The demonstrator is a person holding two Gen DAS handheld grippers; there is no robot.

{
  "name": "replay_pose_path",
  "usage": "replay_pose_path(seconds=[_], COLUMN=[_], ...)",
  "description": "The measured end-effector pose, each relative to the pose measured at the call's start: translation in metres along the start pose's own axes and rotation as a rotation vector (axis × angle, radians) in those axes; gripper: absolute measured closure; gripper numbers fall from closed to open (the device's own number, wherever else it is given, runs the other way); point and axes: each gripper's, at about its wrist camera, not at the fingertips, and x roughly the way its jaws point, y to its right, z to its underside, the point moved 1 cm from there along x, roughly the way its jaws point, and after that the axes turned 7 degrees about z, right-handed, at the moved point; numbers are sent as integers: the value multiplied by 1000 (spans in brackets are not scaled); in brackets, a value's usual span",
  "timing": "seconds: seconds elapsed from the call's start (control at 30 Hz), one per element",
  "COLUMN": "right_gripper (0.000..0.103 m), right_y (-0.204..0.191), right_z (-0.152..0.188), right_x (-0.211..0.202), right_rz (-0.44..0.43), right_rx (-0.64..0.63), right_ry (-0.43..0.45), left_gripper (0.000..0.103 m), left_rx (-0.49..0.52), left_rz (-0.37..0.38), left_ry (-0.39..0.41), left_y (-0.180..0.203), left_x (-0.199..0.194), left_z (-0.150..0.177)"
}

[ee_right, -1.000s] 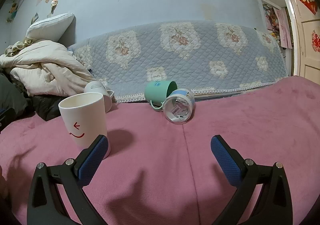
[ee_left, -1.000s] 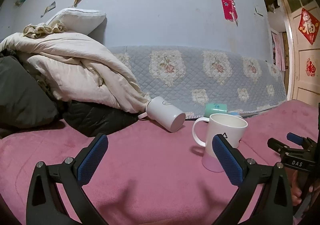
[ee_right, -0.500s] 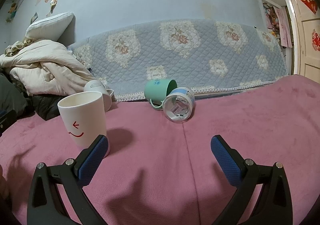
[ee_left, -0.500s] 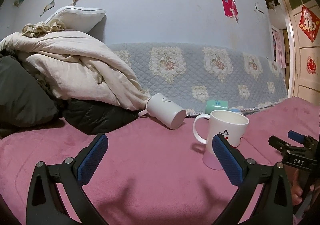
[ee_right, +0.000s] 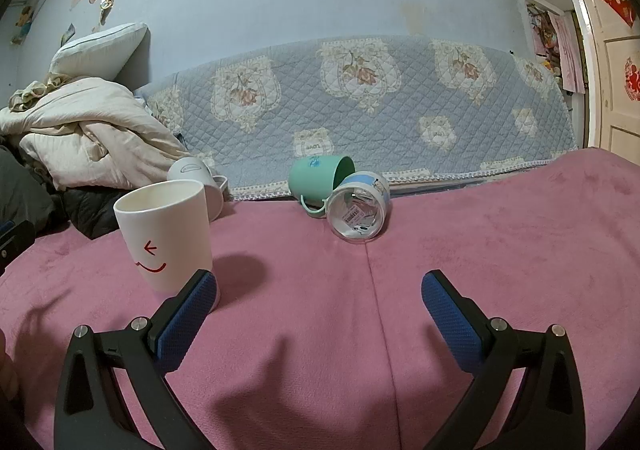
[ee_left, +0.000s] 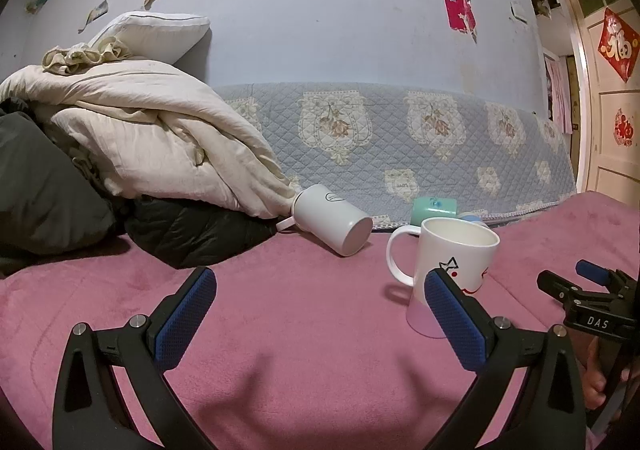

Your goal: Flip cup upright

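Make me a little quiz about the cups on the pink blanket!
1. True or false: the smiley mug stands upright.
2. How many cups lie on their sides?
3. Which lies beside the green cup? A) clear cup B) pillow

Key: 1 true. 2 three: green, clear and the white cup. 3 A.

Both the left hand-held gripper and the right hand-held gripper are open.

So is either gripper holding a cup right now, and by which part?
Nothing is held. The left gripper and right gripper both have open, empty jaws; the smiley mug stands free.
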Motion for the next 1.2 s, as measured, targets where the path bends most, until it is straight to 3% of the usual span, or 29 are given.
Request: replay_pose_path(seconds=[1.2], right_gripper=[0], right_y=[0], right_z=[2], right_x=[3], right_rz=[0], right_rx=[2], right_ry=[-6], left_gripper=[0], left_rx=[2], left_rz=[-2], left_ry=[-11], left_y=[0], left_x=[2], left_z=[1])
